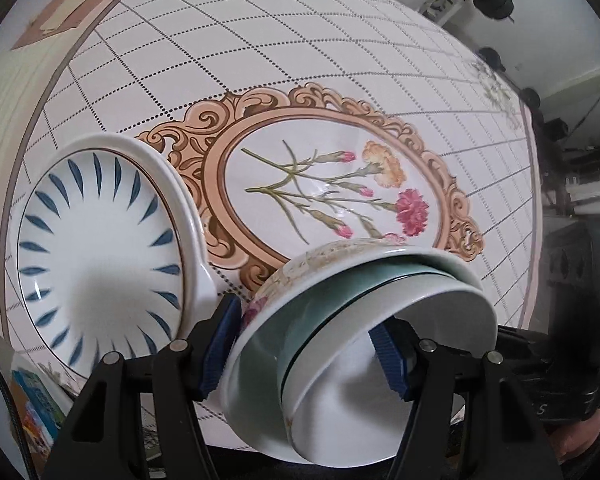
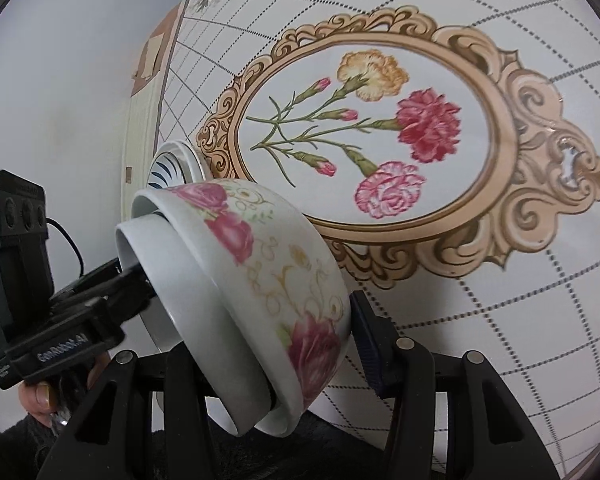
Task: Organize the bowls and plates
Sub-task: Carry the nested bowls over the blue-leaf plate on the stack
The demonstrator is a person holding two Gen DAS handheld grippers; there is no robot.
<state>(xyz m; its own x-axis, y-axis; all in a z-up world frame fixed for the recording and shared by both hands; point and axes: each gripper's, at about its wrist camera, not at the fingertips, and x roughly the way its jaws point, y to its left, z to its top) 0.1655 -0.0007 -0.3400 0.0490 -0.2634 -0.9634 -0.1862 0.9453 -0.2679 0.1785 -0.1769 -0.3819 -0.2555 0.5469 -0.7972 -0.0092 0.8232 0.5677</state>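
Landmark: the flower oval (image 1: 328,188) printed on the surface (image 1: 300,40).
Done so far: three bowls sat one inside the other, making a bowl stack (image 1: 340,344). It was tipped on its side, right at the near edge of the flower oval.
Bowl count: three. A rose bowl (image 2: 276,280) was outside, a green bowl (image 1: 300,320) in the middle and a white bowl (image 1: 420,320) inside.
Plate count: two seemed stacked, a blue-leaf plate (image 1: 96,256) on top of a plain one. They lay just beside the flower oval, on its left in the left view.
Left gripper (image 1: 308,352): its fingers were clamped on the bowl stack, one outside and one inside.
Right gripper (image 2: 312,344): one finger (image 2: 366,344) was beside the rose bowl. I could not tell if it squeezed.
Left to do: I think the bowl stack had to be set down flat.
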